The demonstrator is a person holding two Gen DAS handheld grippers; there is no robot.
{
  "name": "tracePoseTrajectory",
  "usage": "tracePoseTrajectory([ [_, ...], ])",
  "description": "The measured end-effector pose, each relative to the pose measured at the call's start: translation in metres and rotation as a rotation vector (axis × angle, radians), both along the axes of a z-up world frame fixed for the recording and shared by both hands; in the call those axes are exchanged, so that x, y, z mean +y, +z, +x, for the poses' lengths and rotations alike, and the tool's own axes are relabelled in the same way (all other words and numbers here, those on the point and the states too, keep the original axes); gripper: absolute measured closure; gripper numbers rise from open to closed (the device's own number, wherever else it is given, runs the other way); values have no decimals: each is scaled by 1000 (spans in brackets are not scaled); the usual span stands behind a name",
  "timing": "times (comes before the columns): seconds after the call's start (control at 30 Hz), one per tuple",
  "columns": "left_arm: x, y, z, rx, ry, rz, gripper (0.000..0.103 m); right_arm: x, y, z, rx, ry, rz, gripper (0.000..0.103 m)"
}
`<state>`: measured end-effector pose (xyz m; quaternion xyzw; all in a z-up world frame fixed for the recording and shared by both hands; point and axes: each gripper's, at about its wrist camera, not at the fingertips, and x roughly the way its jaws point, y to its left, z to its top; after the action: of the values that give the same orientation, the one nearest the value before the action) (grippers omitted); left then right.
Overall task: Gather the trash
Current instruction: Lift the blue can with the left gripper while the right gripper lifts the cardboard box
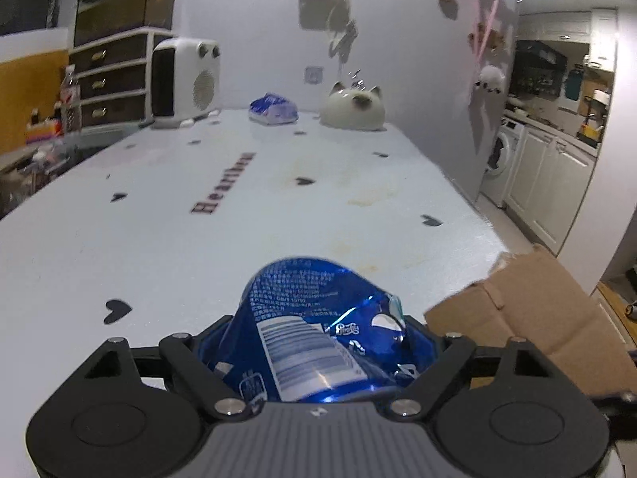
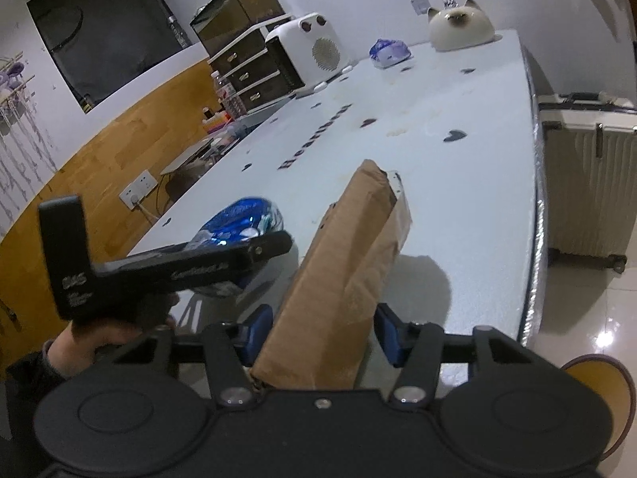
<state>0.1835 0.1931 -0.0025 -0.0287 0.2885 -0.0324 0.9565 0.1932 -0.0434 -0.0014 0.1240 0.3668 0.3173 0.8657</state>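
A: Item one, blue Pepsi wrapper (image 1: 314,334). Location?

B: Between the jaws of your left gripper (image 1: 318,342), raised over the near end of the white counter (image 1: 199,239). It bulges up and forward between the jaws. The film fills the gap from side to side, but I cannot tell whether the pads press on it or only stand beside it.

A: Handling?

B: By the look of it, thin crinkled film: very light, soft, glossy and likely slippery. It should fold rather than resist, so a wide stance may let it slide out. You would do best to close on the bunched middle, not on a loose edge.

A: Item two, brown cardboard box (image 2: 342,275).

B: Flattened or part-collapsed, standing out long and narrow from your right gripper (image 2: 318,334). Its near end sits between the blue pads (image 2: 258,330), which stand hard by both faces, though the right one may show a sliver of gap. I judge it gripped.

A: Handling?

B: Light, fairly stiff along its length, and it will crush across the faces. Held at one end, the far end may swing or sag. A hold nearer the middle would steady it.

A: Other stock on the counter?

B: A second blue-and-white packet (image 1: 273,109) at the far end, near a cat-shaped ornament (image 1: 354,109) and a white heater (image 1: 185,75). Well apart from both grippers; possibly more trash.
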Motion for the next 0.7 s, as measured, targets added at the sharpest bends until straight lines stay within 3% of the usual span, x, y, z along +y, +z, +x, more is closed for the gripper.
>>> tracePoseTrajectory([
  [0.4, -12, 17, -42, -106, -15, -60, 17, -20, 22, -17, -106, -57, -23, 54],
  [0.7, -31, 35, -90, -191, -1, -30, 17, -37, 36, -49, -218, -86, -47, 58],
])
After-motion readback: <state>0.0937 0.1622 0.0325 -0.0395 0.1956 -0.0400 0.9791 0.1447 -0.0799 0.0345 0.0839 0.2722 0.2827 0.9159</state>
